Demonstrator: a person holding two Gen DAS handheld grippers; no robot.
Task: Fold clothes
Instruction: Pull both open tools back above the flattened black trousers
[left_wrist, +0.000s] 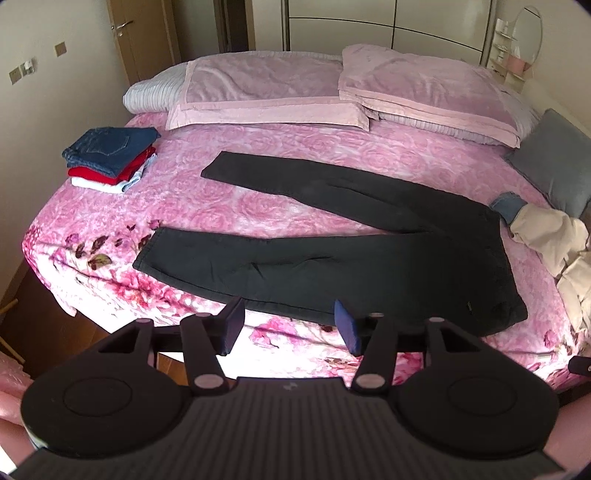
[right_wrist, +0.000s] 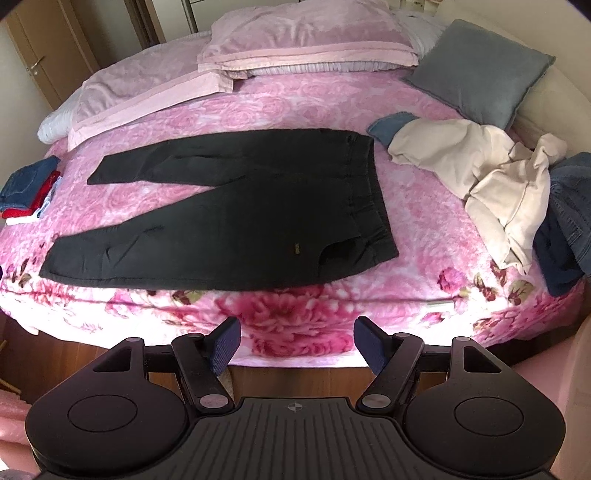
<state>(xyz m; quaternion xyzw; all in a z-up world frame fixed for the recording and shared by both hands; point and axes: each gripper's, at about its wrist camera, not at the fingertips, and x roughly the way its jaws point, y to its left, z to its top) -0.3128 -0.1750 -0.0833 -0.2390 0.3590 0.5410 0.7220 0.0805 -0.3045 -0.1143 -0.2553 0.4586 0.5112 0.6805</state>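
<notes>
Nearest me, the left gripper (left_wrist: 290, 325) and right gripper (right_wrist: 297, 345) both hang spread apart, gripping nothing, just short of the bed's edge. One pair of black trousers (right_wrist: 229, 221) lies flat on the plush pink floral bedspread (right_wrist: 288, 107), legs splayed. Right, a rumpled cream garment (right_wrist: 476, 166) half buries denim. Far left, a folded stack (left_wrist: 110, 158) topped by jeans; beyond, two pink pillows (left_wrist: 424, 85).

Black trousers (right_wrist: 229, 221) are lying flat and unfolded, legs splaying toward nine o'clock, waistband pointing toward three o'clock.
</notes>
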